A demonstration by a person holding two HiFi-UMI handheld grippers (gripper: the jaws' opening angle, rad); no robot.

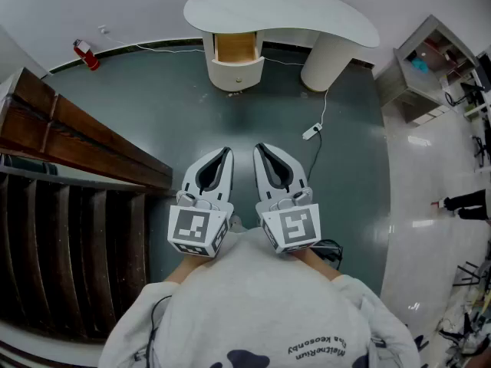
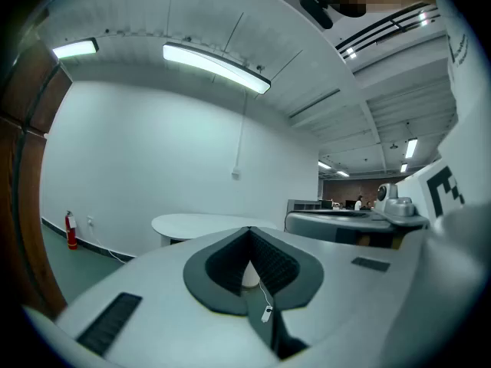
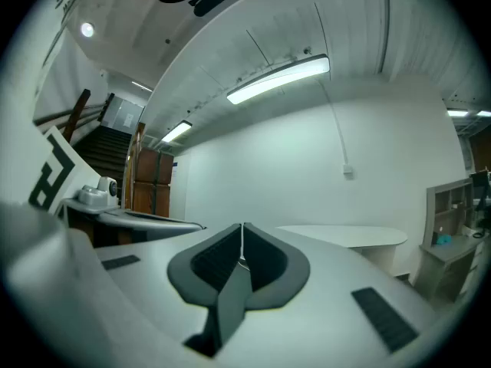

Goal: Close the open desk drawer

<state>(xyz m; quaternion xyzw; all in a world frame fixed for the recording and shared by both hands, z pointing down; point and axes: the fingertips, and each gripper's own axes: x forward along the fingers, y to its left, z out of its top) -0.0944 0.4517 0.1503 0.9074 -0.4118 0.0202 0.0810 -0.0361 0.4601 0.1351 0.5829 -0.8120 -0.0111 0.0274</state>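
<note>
Wood-lined, the open drawer juts from the white table, well apart from the left tongs and right tongs, both clenched on nothing. It is likely light and rigid on runners; a flat push at its rounded front's middle should do.

Floor w/ desk, cable

Open office hall; white desk; wooden staircase
</note>
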